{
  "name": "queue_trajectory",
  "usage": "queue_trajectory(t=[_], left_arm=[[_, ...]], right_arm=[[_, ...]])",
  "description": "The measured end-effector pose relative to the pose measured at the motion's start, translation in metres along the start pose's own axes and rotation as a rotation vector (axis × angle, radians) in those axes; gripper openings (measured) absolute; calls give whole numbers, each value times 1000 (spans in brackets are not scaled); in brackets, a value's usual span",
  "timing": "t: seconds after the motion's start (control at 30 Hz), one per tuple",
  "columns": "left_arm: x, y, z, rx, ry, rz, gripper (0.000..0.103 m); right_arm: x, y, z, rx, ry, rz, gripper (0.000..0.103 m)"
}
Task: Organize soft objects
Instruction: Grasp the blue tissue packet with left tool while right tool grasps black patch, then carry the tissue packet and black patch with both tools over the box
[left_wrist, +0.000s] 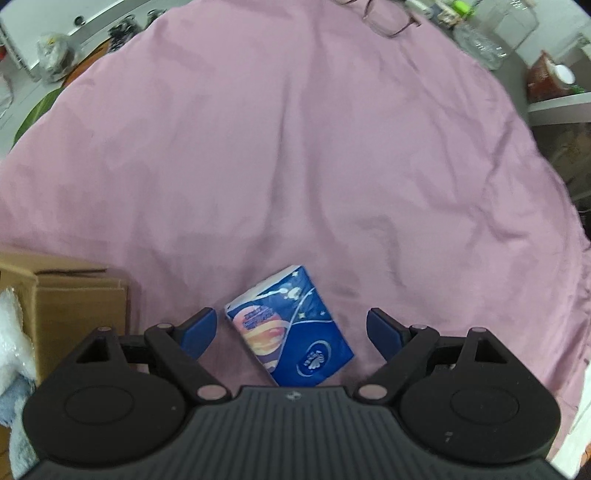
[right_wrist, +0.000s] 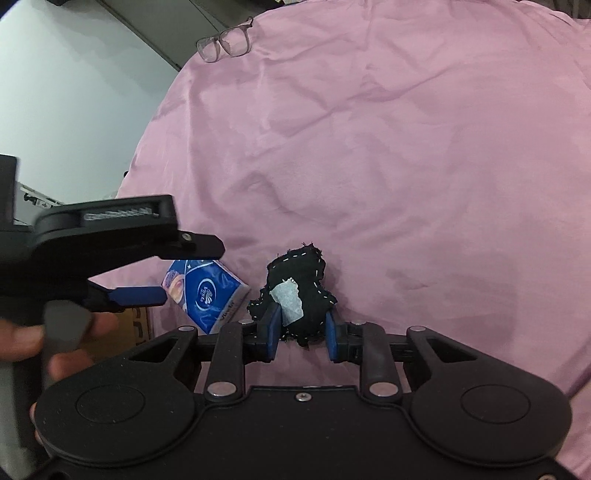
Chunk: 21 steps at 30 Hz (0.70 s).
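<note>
So far the box (left_wrist: 70, 295) has some soft stuff; R gripper (right_wrist: 301, 328) squeezes the black cloth (right_wrist: 299, 295), L gripper (left_wrist: 291, 328) wide apart over the tissues (left_wrist: 291, 328), both left to pack.

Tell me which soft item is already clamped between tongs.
The black stitched fabric piece with a white label, pinched by the right tongs. The blue tissue pack lies free on the pink sheet between the open left tongs.

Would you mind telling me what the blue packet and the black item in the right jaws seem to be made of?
Blue packet: probably glossy plastic film over tissues; printed planet artwork, slight sheen, soft corners. Black item: likely matte fabric, judging by frayed edges, white running stitches and a pale sewn-on tag.
</note>
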<state>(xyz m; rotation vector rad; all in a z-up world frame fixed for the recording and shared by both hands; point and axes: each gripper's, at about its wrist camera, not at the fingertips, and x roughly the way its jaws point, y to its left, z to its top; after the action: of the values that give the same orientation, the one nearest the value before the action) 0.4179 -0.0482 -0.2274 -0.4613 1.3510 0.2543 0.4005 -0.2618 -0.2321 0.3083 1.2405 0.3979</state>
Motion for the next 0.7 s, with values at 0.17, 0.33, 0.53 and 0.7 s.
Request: queue_trajectory(t=[0.17,0.33,0.53,0.7], left_arm=[[17,-1,-7,0,70,15,78],[4,0,-20,16,24,6,54],[-20,0,-34,47,-8,-37,51],[-43,-5,-45,91,-29,-68,51]], right_arm=[[-12,-5,-3,7,-6,-10,25],[-22,-6,-5,26,-26,-26,25],[-37,3,-10,12,-58,-25,25],[-55,13,-15,-14,-86,-31,25]])
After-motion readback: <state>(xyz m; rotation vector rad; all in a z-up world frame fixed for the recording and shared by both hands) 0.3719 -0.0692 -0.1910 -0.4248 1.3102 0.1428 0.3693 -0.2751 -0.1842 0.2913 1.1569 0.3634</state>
